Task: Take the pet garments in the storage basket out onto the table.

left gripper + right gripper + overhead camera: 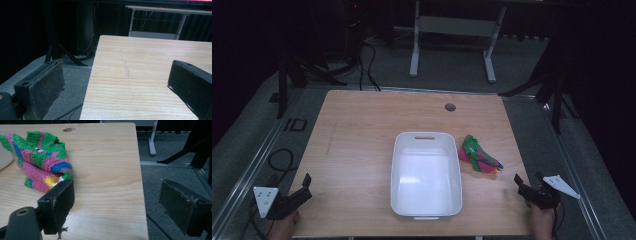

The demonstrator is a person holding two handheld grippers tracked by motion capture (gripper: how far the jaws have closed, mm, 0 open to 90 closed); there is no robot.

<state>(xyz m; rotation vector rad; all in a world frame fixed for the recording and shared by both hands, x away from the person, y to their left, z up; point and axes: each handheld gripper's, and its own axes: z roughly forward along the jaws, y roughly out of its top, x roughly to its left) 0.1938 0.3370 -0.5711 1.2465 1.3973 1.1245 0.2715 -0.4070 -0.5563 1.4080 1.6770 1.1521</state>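
A white plastic bin (426,175) sits empty in the middle of the wooden table (357,135). Just right of the bin lies a crumpled knitted cloth (479,156) (41,160) in pink, green, blue and yellow. My left gripper (306,184) (117,82) hovers at the table's front left corner, open, nothing between its jaws. My right gripper (528,182) (117,202) hovers at the front right corner, open and empty, straddling the table's right edge, with the cloth a little ahead and to the left of it.
A round cable hole (450,107) is set in the table near its far edge. Grey carpet surrounds the table, with black stand legs (552,90) at the right, cables (282,160) at the left and a white desk frame (452,30) behind.
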